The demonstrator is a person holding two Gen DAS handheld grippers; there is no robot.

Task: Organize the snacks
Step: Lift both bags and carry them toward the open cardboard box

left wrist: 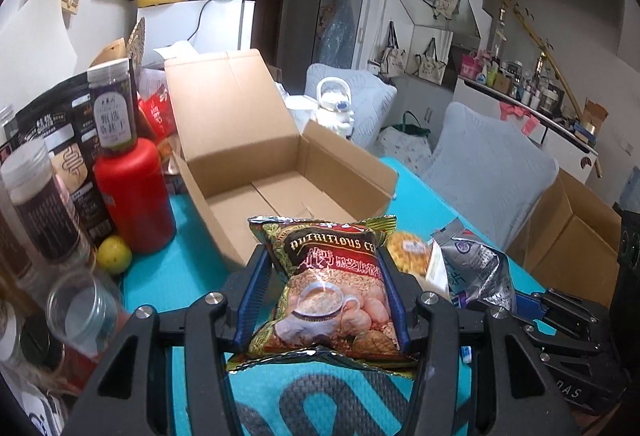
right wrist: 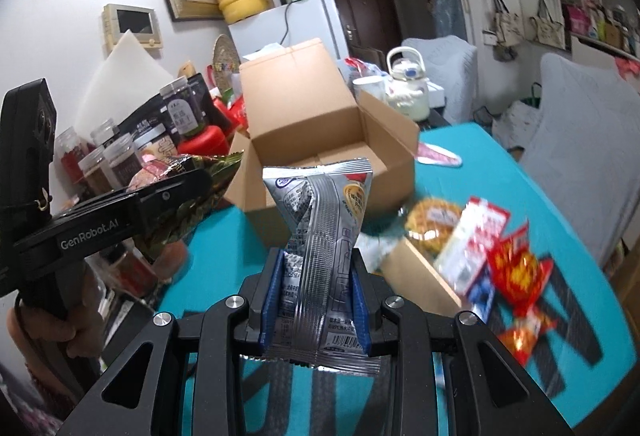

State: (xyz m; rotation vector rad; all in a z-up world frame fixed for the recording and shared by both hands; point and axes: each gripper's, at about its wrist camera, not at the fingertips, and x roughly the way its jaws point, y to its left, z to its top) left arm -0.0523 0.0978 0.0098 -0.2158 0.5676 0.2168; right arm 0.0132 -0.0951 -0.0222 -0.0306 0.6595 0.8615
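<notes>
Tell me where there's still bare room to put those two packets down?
The open cardboard box is bare inside. Turquoise cloth lies free between box and grey cushion. Crowded: jars beside the red bottle, and the snack pile.

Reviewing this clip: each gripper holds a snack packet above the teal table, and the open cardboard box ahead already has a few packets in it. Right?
Not quite. The cardboard box is empty; the left wrist view shows only its bare floor. The left gripper holds the cereal packet, and the right gripper the silver packet.

open cardboard box [left wrist: 256, 192] empty, jars [left wrist: 38, 204] crowding left
</notes>
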